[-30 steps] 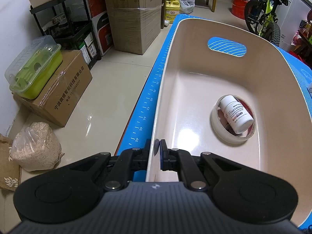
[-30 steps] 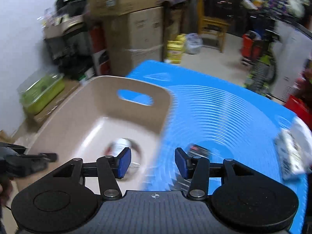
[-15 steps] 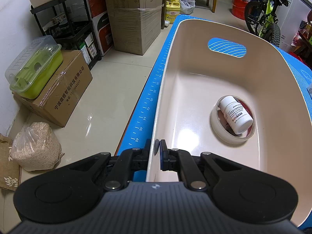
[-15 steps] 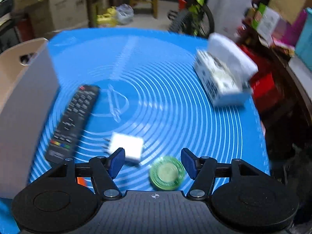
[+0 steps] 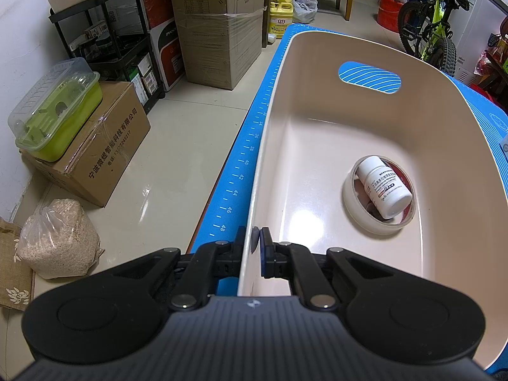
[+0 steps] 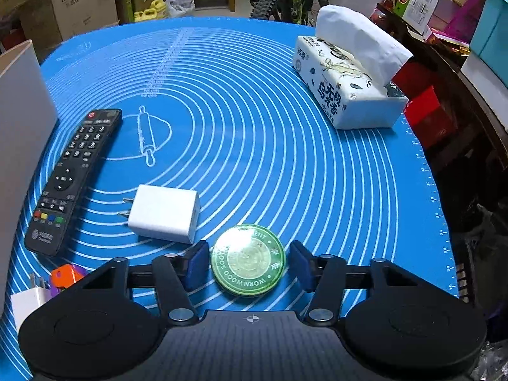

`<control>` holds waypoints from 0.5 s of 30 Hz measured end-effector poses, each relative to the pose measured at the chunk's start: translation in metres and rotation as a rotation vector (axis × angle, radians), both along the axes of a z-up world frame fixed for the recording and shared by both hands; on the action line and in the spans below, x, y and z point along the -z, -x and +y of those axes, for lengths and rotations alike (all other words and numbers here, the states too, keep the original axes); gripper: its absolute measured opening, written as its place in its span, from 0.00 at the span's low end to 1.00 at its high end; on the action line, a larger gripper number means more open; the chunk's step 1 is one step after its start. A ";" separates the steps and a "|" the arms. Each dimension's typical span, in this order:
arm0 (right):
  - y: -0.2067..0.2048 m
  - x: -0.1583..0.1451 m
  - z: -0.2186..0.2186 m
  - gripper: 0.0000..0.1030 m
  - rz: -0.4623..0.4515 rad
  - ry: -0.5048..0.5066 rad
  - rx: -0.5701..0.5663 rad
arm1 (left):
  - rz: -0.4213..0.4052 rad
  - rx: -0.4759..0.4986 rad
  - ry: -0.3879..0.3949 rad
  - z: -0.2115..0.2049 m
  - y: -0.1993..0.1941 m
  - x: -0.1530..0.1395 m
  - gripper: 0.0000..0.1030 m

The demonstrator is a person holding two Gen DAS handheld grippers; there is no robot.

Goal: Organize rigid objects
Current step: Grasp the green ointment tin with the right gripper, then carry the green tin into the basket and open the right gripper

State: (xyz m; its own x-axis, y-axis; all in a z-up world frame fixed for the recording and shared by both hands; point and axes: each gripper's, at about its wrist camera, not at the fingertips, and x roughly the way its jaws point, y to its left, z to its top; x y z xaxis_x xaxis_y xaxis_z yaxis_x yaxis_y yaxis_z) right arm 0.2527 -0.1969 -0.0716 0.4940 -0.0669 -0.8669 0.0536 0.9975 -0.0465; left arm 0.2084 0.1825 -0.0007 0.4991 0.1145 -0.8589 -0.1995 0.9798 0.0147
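Closing around the green tin (image 6: 248, 259) lying flat on the table, the right claw (image 6: 247, 265) risks skating off its low rim, while the left claw (image 5: 256, 243) pinches the bin (image 5: 254, 190) wall.

We are in a home storeroom or garage: taped cardboard boxes (image 5: 219, 28) stack against the wall, a bicycle (image 5: 435, 28) leans nearby, a black shelf cart (image 5: 120, 41) holds clutter, and a detergent jug (image 5: 281, 16) sits on the tiled floor (image 5: 177, 146).
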 end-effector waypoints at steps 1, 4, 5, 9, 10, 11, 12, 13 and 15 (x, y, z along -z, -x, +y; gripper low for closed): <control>0.000 0.000 0.002 0.53 0.001 0.010 -0.004 | 0.000 0.000 0.000 0.000 0.000 0.000 0.09; 0.001 -0.001 0.005 0.53 -0.003 0.025 -0.007 | 0.000 0.001 0.000 0.000 0.000 0.000 0.09; 0.002 -0.004 0.007 0.53 -0.017 0.032 -0.002 | 0.000 0.001 0.001 0.000 0.000 0.000 0.09; 0.005 -0.025 0.014 0.53 -0.101 0.054 0.012 | 0.000 0.001 0.000 0.000 0.000 0.000 0.09; 0.006 -0.035 0.018 0.53 -0.135 0.056 0.007 | 0.000 0.000 0.001 0.000 0.000 0.000 0.09; 0.006 -0.044 0.021 0.53 -0.162 0.054 0.000 | 0.000 0.000 0.001 0.000 0.000 0.000 0.09; 0.006 -0.053 0.026 0.53 -0.192 0.049 -0.009 | 0.000 0.000 0.001 0.000 0.000 0.000 0.09; 0.005 -0.065 0.032 0.53 -0.230 0.037 -0.026 | 0.000 0.000 0.001 0.000 0.000 0.000 0.09; 0.004 -0.084 0.046 0.53 -0.287 0.022 -0.060 | 0.000 0.001 0.000 0.000 0.000 0.000 0.09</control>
